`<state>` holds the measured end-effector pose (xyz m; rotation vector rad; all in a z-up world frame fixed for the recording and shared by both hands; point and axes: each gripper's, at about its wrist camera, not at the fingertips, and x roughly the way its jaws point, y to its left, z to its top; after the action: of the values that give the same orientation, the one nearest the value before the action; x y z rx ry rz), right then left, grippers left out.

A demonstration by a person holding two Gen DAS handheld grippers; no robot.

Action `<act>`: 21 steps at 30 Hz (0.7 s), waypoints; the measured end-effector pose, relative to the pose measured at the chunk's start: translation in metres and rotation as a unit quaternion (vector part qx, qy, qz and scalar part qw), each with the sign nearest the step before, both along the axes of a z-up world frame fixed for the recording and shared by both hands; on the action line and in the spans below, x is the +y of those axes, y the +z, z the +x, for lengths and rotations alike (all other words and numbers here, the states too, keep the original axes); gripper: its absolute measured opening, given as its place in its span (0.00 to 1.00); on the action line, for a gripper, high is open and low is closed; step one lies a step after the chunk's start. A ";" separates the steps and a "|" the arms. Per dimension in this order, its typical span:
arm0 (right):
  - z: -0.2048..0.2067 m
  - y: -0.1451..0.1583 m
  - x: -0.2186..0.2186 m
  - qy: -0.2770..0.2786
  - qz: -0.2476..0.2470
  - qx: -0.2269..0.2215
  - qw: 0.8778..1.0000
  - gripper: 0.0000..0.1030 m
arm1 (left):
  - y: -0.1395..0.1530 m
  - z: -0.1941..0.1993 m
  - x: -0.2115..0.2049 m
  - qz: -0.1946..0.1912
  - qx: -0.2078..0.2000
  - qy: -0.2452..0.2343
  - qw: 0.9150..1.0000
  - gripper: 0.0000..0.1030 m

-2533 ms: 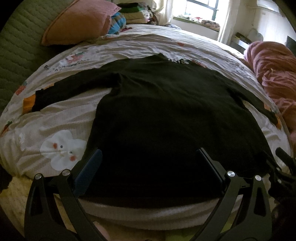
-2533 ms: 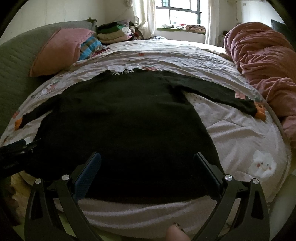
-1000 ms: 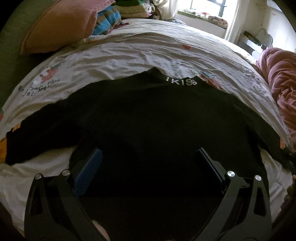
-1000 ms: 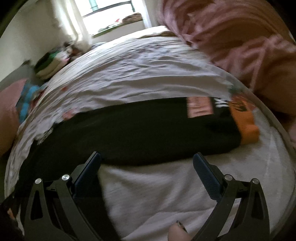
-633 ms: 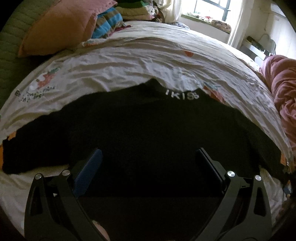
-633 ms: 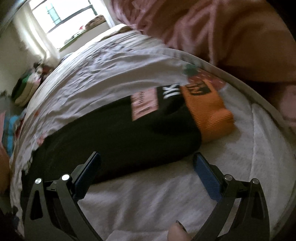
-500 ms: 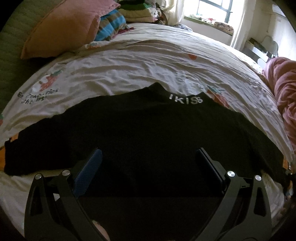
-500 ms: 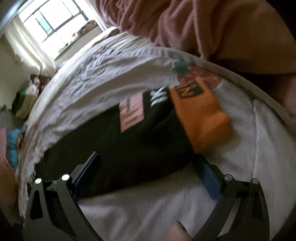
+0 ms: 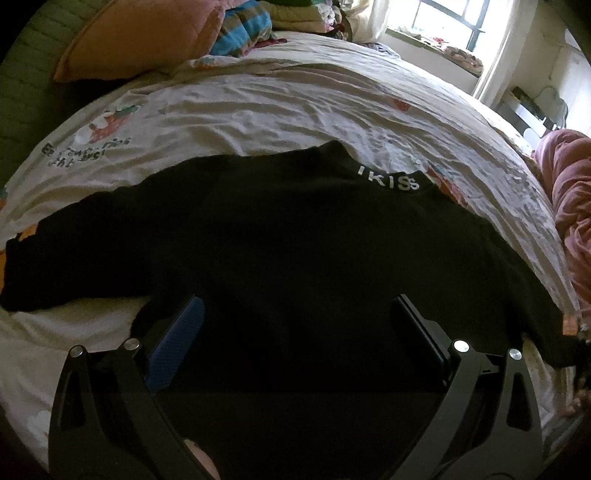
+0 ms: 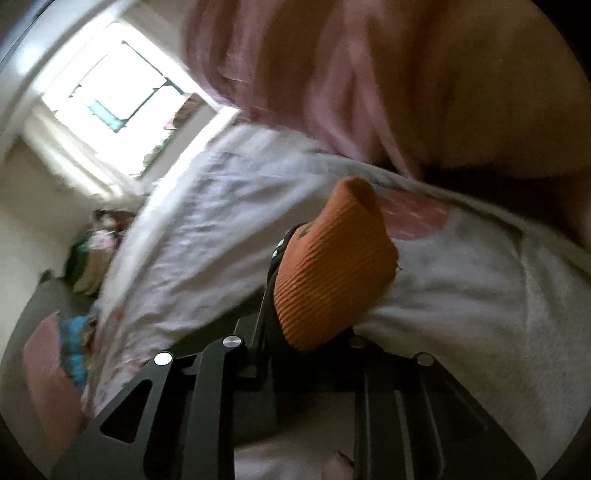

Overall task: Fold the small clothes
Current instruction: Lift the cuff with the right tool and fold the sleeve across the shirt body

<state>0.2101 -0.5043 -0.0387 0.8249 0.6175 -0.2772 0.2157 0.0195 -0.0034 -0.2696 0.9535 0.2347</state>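
Note:
A black long-sleeved top (image 9: 295, 251) lies flat on the bed, white lettering on its collar (image 9: 389, 182), sleeves spread left and right. My left gripper (image 9: 295, 332) is open and hovers over the top's body, holding nothing. My right gripper (image 10: 306, 332) is shut on the right sleeve's orange ribbed cuff (image 10: 328, 273), which sticks up between the closed fingers. The view is blurred and tilted.
A white printed bedsheet (image 9: 258, 110) covers the bed. An orange-pink pillow (image 9: 136, 37) and folded clothes (image 9: 243, 29) lie at the far left. A pink blanket (image 9: 572, 192) is heaped at the right and shows close in the right wrist view (image 10: 406, 74).
My right gripper has swung to the right sleeve end, closed on the orange cuff and lifted it. My left gripper has drifted slightly over the top.

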 end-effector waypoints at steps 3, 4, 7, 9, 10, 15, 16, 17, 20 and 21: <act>0.001 0.032 0.019 0.040 -0.023 -0.040 0.998 0.19 | 0.008 -0.002 0.001 -0.006 -0.008 -0.001 1.000 0.92; 0.003 0.041 0.025 0.056 -0.028 -0.052 0.997 0.19 | 0.013 -0.003 0.002 -0.007 -0.013 0.000 1.000 0.92; 0.010 0.063 0.042 0.090 -0.037 -0.072 0.993 0.19 | 0.022 -0.007 0.005 -0.012 -0.022 0.002 1.000 0.92; 0.011 0.077 0.056 0.114 -0.049 -0.083 0.989 0.19 | 0.027 -0.009 0.007 -0.014 -0.027 0.002 1.000 0.92; 0.012 0.083 0.061 0.123 -0.054 -0.087 0.987 0.19 | 0.030 -0.010 0.009 -0.014 -0.029 0.002 0.999 0.92; 0.017 0.106 0.099 0.174 -0.079 -0.102 0.976 0.19 | 0.039 -0.014 0.019 -0.009 -0.037 0.014 0.999 0.92; 0.017 0.111 0.108 0.183 -0.084 -0.106 0.974 0.19 | 0.040 -0.015 0.021 -0.009 -0.038 0.016 0.999 0.92; 0.022 0.113 0.116 0.190 -0.087 -0.107 0.972 0.19 | 0.041 -0.016 0.024 -0.014 -0.041 0.018 0.999 0.92; 0.030 0.122 0.142 0.217 -0.093 -0.114 0.965 0.19 | 0.043 -0.018 0.034 -0.031 -0.044 0.024 0.998 0.92; 0.032 0.124 0.151 0.226 -0.095 -0.117 0.962 0.19 | 0.043 -0.018 0.037 -0.034 -0.045 0.025 0.998 0.92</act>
<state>0.2416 -0.3534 0.0854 0.5020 0.5309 0.1756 0.1972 0.0562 0.0399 -0.3646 0.8682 0.2345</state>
